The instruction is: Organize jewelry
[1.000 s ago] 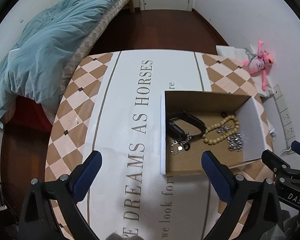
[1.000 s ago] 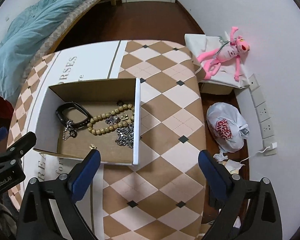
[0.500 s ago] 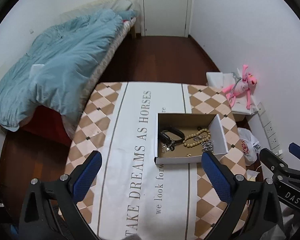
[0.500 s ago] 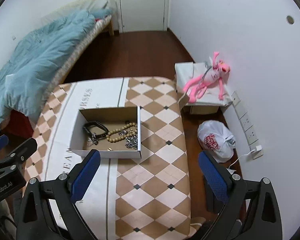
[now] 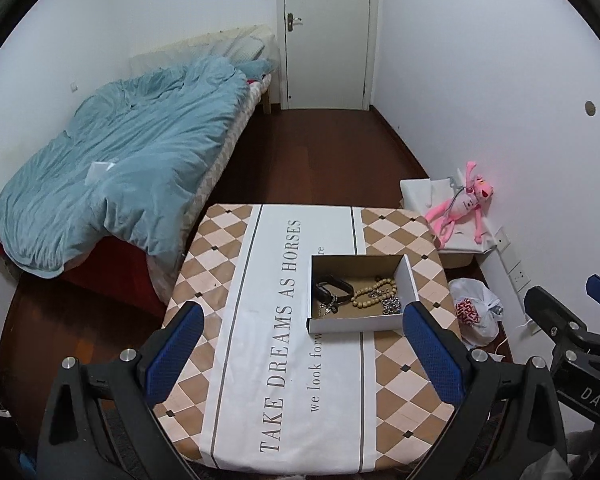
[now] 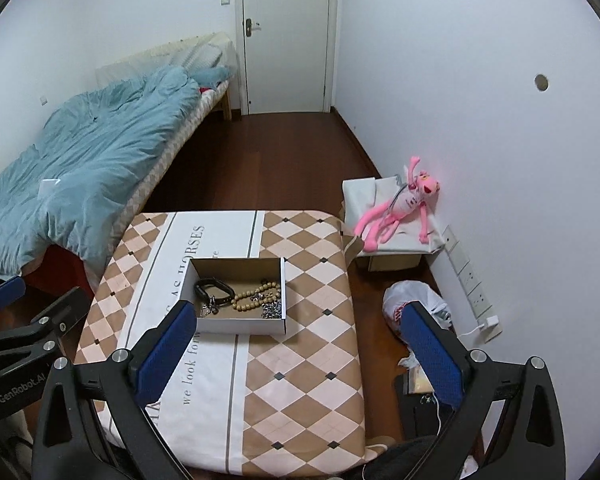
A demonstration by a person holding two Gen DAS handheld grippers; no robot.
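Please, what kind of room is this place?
Most likely a bedroom in a home: a bed with a rumpled blue duvet, a closed white door, and a pink plush toy by the wall near the cloth-covered table.

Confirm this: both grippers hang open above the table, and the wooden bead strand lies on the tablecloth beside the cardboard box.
Not quite. The wooden bead strand lies inside the cardboard box, not beside it, as the right wrist view shows. Left gripper and right gripper do hang open above the table.
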